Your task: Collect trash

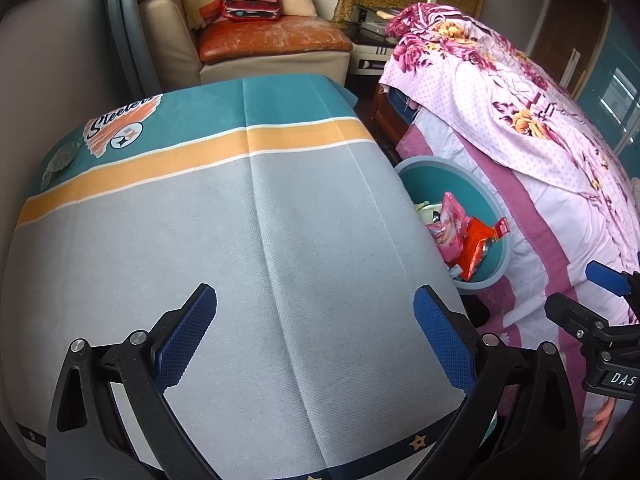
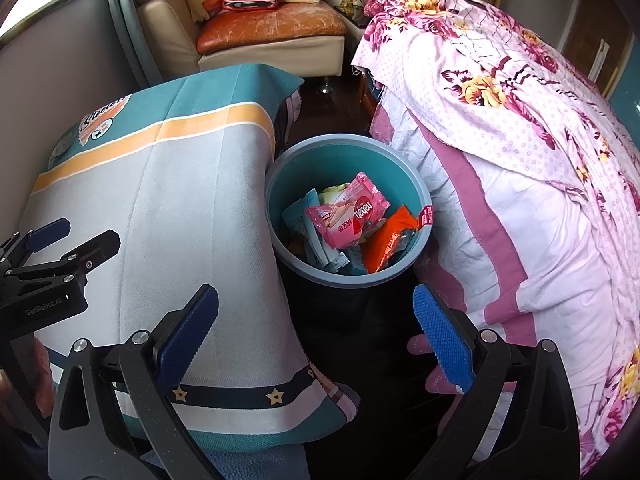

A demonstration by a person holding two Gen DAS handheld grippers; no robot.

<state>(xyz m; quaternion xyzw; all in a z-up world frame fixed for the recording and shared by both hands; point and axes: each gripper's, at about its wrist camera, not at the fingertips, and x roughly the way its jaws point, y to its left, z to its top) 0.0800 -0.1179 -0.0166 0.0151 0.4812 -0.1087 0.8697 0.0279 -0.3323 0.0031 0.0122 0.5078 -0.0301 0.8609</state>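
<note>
While both tools (image 1: 316, 336) (image 2: 316, 336) gape w/ nothing held, 1 bin (image 2: 416, 184), 2 red-pink wrappers (image 2: 348, 212)

A daylit room: cream armchair (image 2: 256, 36) with orange cushion (image 2: 272, 26) behind, floral-quilted bed (image 2: 520, 160) right, dark floor (image 2: 320, 92).

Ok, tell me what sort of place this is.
Most likely a room in someone's home, a bedroom or a bed-sitting room. A bed with a floral quilt fills the right side, a worn armchair piled with cushions stands at the back, and a small bin of snack wrappers sits beside a cloth-covered table.
</note>
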